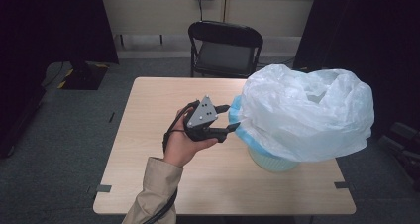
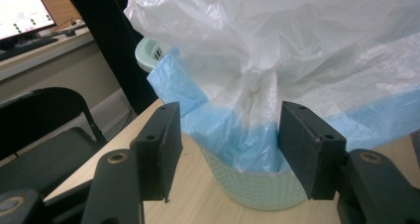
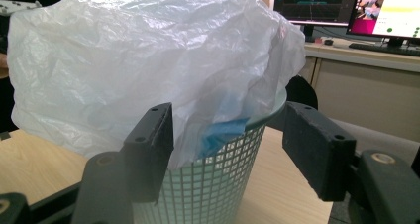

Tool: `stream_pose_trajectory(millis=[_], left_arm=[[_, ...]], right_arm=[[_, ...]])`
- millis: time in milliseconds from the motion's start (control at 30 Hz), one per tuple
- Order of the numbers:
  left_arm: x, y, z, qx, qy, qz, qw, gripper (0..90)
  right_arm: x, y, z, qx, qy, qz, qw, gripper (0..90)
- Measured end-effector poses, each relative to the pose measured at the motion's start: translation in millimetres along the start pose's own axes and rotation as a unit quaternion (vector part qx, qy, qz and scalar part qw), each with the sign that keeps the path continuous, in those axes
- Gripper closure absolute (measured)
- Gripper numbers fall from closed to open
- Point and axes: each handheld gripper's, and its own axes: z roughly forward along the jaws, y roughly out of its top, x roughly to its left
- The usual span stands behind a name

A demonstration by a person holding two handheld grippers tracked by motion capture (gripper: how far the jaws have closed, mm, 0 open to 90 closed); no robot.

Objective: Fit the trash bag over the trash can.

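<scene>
A pale green mesh basket [image 1: 270,162] stands on the right part of the wooden table [image 1: 158,95]. A blue bag [image 1: 242,132] lines it, and a big crumpled white bag [image 1: 307,115] is draped over its top. A hand holds my left gripper [image 1: 233,117] level at the basket's left side, open. In the left gripper view its jaws stand either side of a bunched fold of white bag [image 2: 255,85] and blue bag [image 2: 223,130], above the basket [image 2: 257,189]. My right gripper [image 3: 228,144] is open, with the white bag's hem [image 3: 138,60], a bit of blue bag [image 3: 223,130] and the basket rim [image 3: 213,184] between its jaws.
A black folding chair [image 1: 225,50] stands behind the table's far edge. Dark curtains hang at both sides of the room. A desk with lit monitors [image 3: 341,6] lies beyond the basket in the right gripper view, and a monitor [image 2: 25,11] sits far left in the left gripper view.
</scene>
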Motion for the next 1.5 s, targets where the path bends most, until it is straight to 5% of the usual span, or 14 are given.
stream_pose_trajectory(millis=[200,367,600,867,1167,1500], left_arm=[[-2.5,5.1,-6.5,0.0,-0.009,0.012,0.9999,38.6],[-3.7,2.4,7.1,0.02,-0.02,0.015,0.9995,36.5],[-4.3,-3.9,23.8,0.035,-0.031,0.006,0.9989,48.1],[-6.5,-7.3,32.6,0.045,-0.048,-0.001,0.9978,60.2],[-6.7,-15.5,40.5,0.05,-0.07,-0.022,0.9961,82.4],[-7.2,-22.3,47.3,0.058,-0.076,-0.032,0.9949,89.9]], right_arm=[[3.9,-5.2,12.2,0.031,0.013,-0.01,0.9994,36.6],[5.4,-4.1,20.7,0.034,0.02,-0.011,0.9992,37.2],[4.3,-5.3,36.6,0.051,0.03,-0.017,0.9981,38.0],[10.1,-5.3,49.2,0.079,0.041,-0.071,0.9935,44.8],[8.8,-7.3,55.6,0.101,0.06,-0.063,0.9911,67.5],[3.8,-13.1,55.4,0.108,0.059,-0.035,0.9918,87.8]])
